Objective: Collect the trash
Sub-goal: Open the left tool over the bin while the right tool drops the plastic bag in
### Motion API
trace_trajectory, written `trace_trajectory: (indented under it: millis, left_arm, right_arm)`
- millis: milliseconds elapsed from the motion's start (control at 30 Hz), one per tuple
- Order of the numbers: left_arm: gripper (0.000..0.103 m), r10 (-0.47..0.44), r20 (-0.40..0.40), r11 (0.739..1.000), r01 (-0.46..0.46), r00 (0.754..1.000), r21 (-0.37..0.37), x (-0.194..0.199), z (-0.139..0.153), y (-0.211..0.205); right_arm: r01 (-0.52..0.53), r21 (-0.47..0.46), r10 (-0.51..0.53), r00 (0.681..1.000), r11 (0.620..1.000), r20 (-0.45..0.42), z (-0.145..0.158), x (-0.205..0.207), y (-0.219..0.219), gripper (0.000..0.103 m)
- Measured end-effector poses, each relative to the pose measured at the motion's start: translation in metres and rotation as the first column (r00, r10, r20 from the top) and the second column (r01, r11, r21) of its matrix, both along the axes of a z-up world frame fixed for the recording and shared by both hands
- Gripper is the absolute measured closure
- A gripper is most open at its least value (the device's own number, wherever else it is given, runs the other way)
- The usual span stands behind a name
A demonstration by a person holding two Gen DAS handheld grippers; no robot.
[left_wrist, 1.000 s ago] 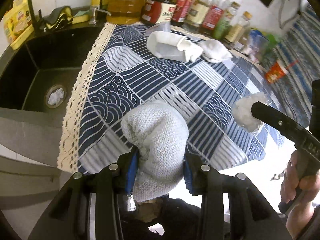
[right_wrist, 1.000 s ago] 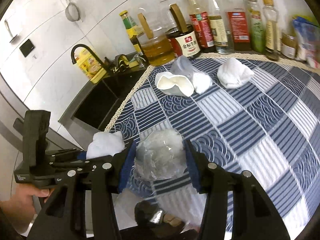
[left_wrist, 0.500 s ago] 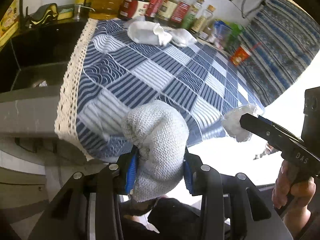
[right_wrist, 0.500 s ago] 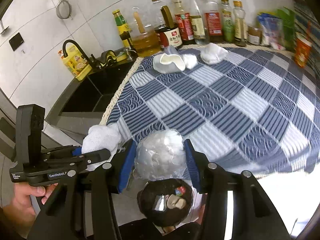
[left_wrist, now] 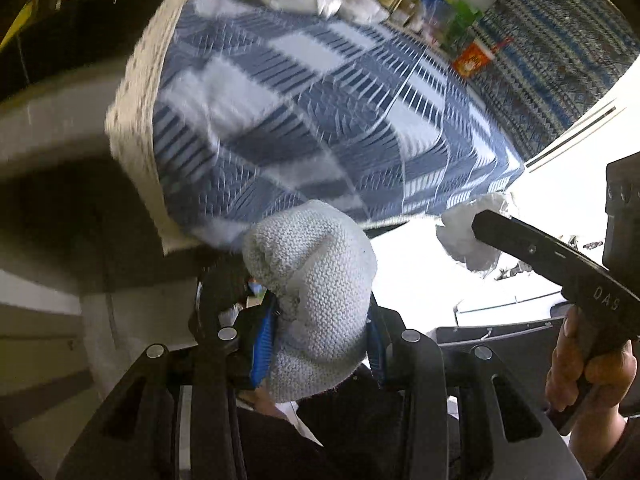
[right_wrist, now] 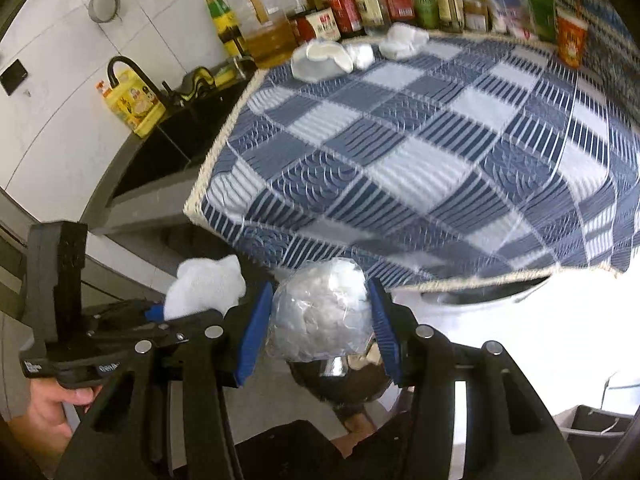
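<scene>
My left gripper (left_wrist: 320,320) is shut on a crumpled white textured paper towel wad (left_wrist: 312,280), held off the front edge of the counter. It also shows in the right wrist view (right_wrist: 206,284). My right gripper (right_wrist: 318,320) is shut on a crumpled clear plastic wad (right_wrist: 320,316), also below and in front of the counter edge; it shows in the left wrist view (left_wrist: 468,236). More white trash lies at the back of the blue checked cloth (right_wrist: 420,152): a crushed white cup (right_wrist: 320,60) and a tissue wad (right_wrist: 404,40).
A round dark bin with a shiny rim (right_wrist: 344,376) sits under the right gripper. A black sink (right_wrist: 176,148) and tap lie left of the cloth. Bottles (right_wrist: 352,4) line the back wall. An orange cup (right_wrist: 570,40) stands at the back right.
Both grippers have pulled back and down from the counter, each still holding its wad. The counter edge now sits above them and the bin has come into view.
</scene>
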State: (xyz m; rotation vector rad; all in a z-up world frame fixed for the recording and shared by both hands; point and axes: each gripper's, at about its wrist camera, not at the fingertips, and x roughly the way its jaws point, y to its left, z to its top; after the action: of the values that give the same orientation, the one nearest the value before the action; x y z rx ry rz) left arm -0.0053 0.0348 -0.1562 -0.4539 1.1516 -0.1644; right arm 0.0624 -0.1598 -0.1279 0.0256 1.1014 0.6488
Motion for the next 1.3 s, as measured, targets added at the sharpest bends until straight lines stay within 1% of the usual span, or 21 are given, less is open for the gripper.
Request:
trace_trajectory:
  millis: [100, 200, 300, 400, 500, 567, 667, 767, 833, 900, 933, 1000, 1133, 1200, 1300]
  left_arm:
    - [0.066, 0.007, -0.042, 1.0, -0.008, 0.999, -0.011, -0.008, -0.019, 0.0]
    - [0.066, 0.023, -0.084, 0.999, -0.025, 0.996, -0.021, -0.013, -0.038, 0.002]
    - [0.066, 0.023, -0.129, 0.999, -0.027, 0.991, -0.03, -0.018, -0.058, 0.001]
    - [0.066, 0.021, -0.163, 0.999, -0.026, 0.986, -0.033, -0.02, -0.075, -0.002]
    - [0.066, 0.019, -0.186, 0.999, -0.025, 0.982, -0.027, -0.022, -0.091, -0.005]
    - [0.066, 0.018, -0.217, 0.999, -0.025, 0.976, -0.029, -0.021, -0.106, -0.005]
    - [0.066, 0.021, -0.253, 0.999, -0.03, 0.967, -0.032, -0.017, -0.121, -0.003]
    - [0.066, 0.019, -0.272, 0.999, -0.028, 0.962, -0.027, -0.01, -0.134, -0.001]
    - [0.066, 0.022, -0.284, 0.999, -0.03, 0.959, -0.024, -0.005, -0.144, 0.0]
    - [0.066, 0.015, -0.304, 1.0, -0.021, 0.952, -0.019, 0.001, -0.161, -0.001]
    - [0.066, 0.013, -0.325, 1.0, -0.02, 0.946, -0.019, 0.004, -0.173, -0.001]
    - [0.066, 0.014, -0.335, 0.999, -0.023, 0.942, -0.023, 0.009, -0.188, -0.001]
    - [0.066, 0.034, -0.386, 0.998, -0.052, 0.922, -0.038, 0.016, -0.221, 0.001]
    - [0.066, 0.035, -0.399, 0.998, -0.055, 0.916, -0.039, 0.02, -0.233, 0.0]
    - [0.066, 0.043, -0.425, 0.997, -0.066, 0.904, -0.039, 0.026, -0.25, -0.001]
  right_arm:
    - [-0.002, -0.015, 0.002, 0.999, 1.0, -0.034, -0.018, -0.001, 0.002, 0.054]
    - [0.002, -0.022, -0.004, 0.996, 1.0, -0.088, -0.038, -0.002, 0.003, 0.054]
    - [0.0, -0.043, -0.005, 0.994, 0.999, -0.111, -0.051, -0.004, 0.004, 0.054]
    - [-0.002, -0.048, -0.005, 0.988, 0.999, -0.155, -0.068, -0.002, 0.004, 0.054]
    - [-0.012, -0.057, 0.002, 0.985, 0.998, -0.174, -0.085, 0.0, 0.007, 0.054]
    - [-0.011, -0.055, -0.001, 0.978, 0.998, -0.207, -0.101, 0.006, 0.008, 0.054]
    - [0.015, -0.039, -0.026, 0.954, 0.999, -0.3, -0.128, 0.017, 0.007, 0.054]
    - [0.02, -0.054, -0.037, 0.947, 0.998, -0.32, -0.146, 0.025, 0.011, 0.054]
    - [0.029, -0.055, -0.047, 0.932, 0.998, -0.36, -0.164, 0.032, 0.013, 0.054]
    - [0.041, -0.053, -0.059, 0.914, 0.998, -0.401, -0.183, 0.038, 0.014, 0.054]
    - [0.04, -0.063, -0.063, 0.909, 0.997, -0.412, -0.193, 0.04, 0.015, 0.054]
    - [0.039, -0.073, -0.067, 0.902, 0.997, -0.426, -0.208, 0.043, 0.016, 0.054]
    - [0.053, -0.076, -0.082, 0.88, 0.996, -0.468, -0.239, 0.052, 0.02, 0.053]
    - [0.067, -0.075, -0.095, 0.871, 0.995, -0.481, -0.253, 0.057, 0.02, 0.053]
    - [0.103, -0.056, -0.117, 0.846, 0.993, -0.52, -0.272, 0.066, 0.018, 0.053]
